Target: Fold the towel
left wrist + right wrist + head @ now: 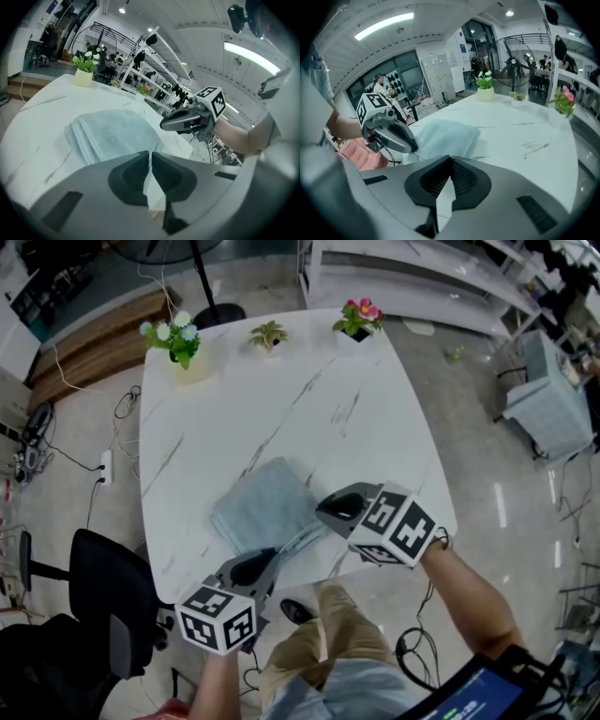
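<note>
A light blue towel (265,502), folded into a thick pad, lies on the near half of the white marble table (281,399). My left gripper (272,557) is at the towel's near corner and is shut on a thin fold of the cloth (112,133). A pale strip of cloth runs between its jaws (150,153). My right gripper (322,512) is at the towel's right corner, also shut, with a sliver of pale cloth in its jaws (451,159). The towel's near edge stretches between the two grippers, a little off the table.
Three small flower pots stand along the far edge: white-blue flowers (178,343), a small green plant (268,335) and pink flowers (358,319). A black chair (103,596) stands left of the near edge. Cables lie on the floor at the left.
</note>
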